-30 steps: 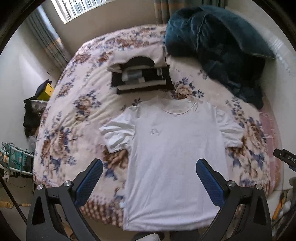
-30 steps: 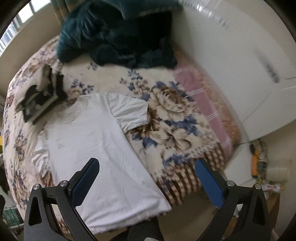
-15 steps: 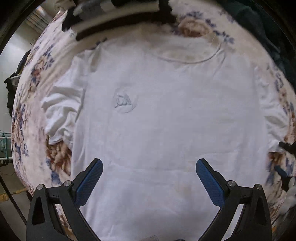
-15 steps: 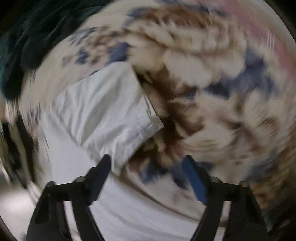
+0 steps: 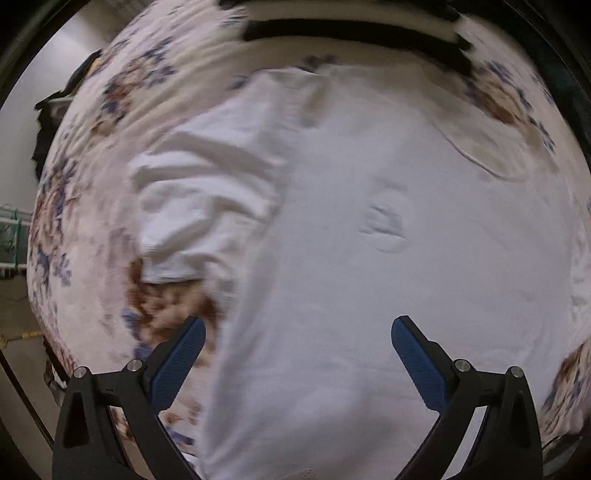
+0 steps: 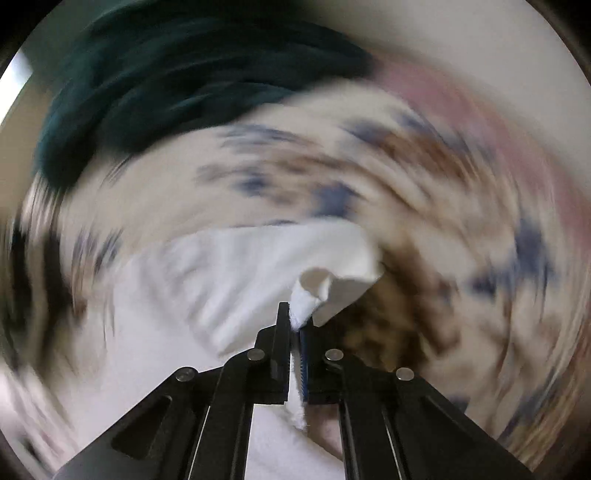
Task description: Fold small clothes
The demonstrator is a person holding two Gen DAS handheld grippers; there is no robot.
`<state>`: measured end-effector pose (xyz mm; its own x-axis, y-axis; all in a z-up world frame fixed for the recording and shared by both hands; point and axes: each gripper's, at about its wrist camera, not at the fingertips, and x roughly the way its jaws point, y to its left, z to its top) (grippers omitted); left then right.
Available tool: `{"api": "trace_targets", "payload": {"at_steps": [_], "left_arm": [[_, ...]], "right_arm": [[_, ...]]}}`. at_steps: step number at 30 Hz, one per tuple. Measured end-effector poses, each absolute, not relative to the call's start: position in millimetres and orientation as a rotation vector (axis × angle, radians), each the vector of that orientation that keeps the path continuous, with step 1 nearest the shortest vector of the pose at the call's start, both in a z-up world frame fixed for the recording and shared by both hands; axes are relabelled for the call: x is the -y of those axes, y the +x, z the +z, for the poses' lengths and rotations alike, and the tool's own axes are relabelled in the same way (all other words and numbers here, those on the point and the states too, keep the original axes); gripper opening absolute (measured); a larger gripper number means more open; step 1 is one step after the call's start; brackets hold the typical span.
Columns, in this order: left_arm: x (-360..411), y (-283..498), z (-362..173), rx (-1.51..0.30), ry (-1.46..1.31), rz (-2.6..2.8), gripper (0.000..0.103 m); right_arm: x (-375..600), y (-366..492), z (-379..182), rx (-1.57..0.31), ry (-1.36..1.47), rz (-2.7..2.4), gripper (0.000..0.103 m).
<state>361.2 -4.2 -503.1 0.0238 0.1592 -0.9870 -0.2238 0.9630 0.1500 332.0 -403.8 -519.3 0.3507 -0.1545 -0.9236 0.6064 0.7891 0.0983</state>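
Note:
A white T-shirt [image 5: 369, 221] lies flat, front up, on a floral bedspread [image 5: 85, 177]. In the left wrist view my left gripper [image 5: 297, 350] is open and empty, low over the shirt's left side, with the crumpled left sleeve [image 5: 199, 206] ahead of its left finger. In the right wrist view my right gripper [image 6: 295, 325] is shut on the hem of the shirt's right sleeve [image 6: 325, 284], which is pinched and lifted into a small fold. The right view is heavily blurred.
A stack of folded dark and white clothes [image 5: 351, 27] lies beyond the shirt's collar. A dark teal blanket [image 6: 177, 77] is heaped at the far side of the bed. The bed's edge and the floor [image 5: 14, 325] show at the left.
My left gripper has shifted left toward the left sleeve, staying open. My right gripper has closed on the right sleeve hem and lifted it.

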Motion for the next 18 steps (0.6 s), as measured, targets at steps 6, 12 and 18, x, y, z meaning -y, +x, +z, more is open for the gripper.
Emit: {"api": "trace_targets", "payload": {"at_steps": [6, 12, 18], "left_arm": [[-44.6, 353.1, -499.6, -1.501, -0.038, 0.393, 0.103], [-83.6, 329.3, -517.8, -1.546, -0.091, 0.455, 0.103], [-121.8, 305.8, -533.1, -1.571, -0.285, 0.489, 0.103]], "right_arm": [[209.0, 355.9, -525.2, -1.006, -0.379, -0.083, 0.004], [131.0, 328.6, -577.8, -1.154, -0.652, 0.117, 0.007], [141.4, 295.1, -547.8, -1.305, -0.417, 0.241, 0.057]]}}
